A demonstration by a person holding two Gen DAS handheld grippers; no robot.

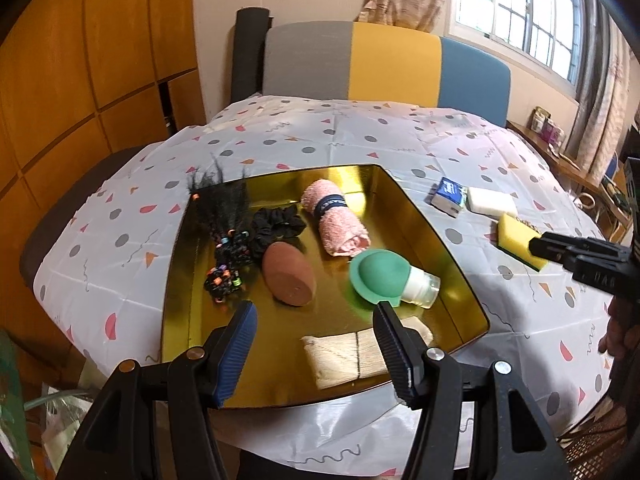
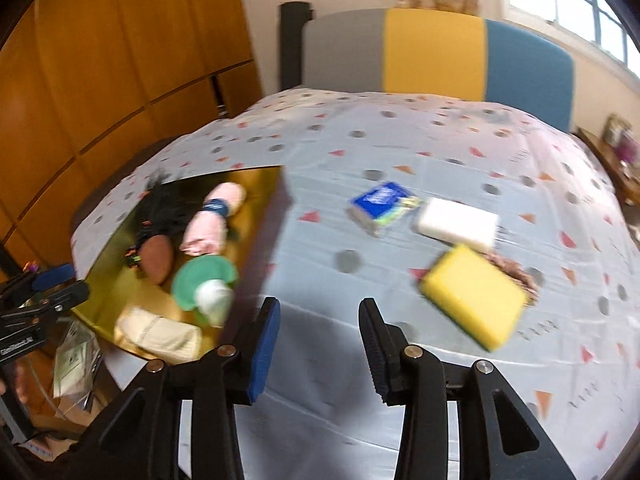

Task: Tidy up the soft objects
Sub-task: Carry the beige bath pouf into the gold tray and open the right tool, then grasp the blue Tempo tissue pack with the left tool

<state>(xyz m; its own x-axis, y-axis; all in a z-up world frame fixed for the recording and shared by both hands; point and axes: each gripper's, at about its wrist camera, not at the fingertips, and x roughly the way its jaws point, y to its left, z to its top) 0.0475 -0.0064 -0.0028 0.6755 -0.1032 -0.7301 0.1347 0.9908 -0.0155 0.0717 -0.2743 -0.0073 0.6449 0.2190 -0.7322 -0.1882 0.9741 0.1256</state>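
A gold tray (image 1: pixel 452 256) holds a black wig piece (image 1: pixel 222 216), a black scrunchie (image 1: pixel 278 224), a brown sponge (image 1: pixel 289 274), a rolled pink towel (image 1: pixel 336 220), a green puff on a white bottle (image 1: pixel 380 278) and a beige cloth (image 1: pixel 340 356). My left gripper (image 1: pixel 316 312) is open and empty over the tray's near edge. On the cloth to the right lie a yellow sponge (image 2: pixel 474 294), a white sponge (image 2: pixel 456 224) and a blue tissue pack (image 2: pixel 382 200). My right gripper (image 2: pixel 320 312) is open and empty, left of the yellow sponge. The tray also shows in the right wrist view (image 2: pixel 120 288).
The table wears a white patterned cloth (image 1: pixel 360 140). A grey, yellow and blue chair back (image 1: pixel 384 64) stands behind it. Wooden panels (image 1: pixel 80 60) are on the left and a window (image 1: pixel 520 4) at the right. Plastic bags (image 2: pixel 76 356) lie below the table's left edge.
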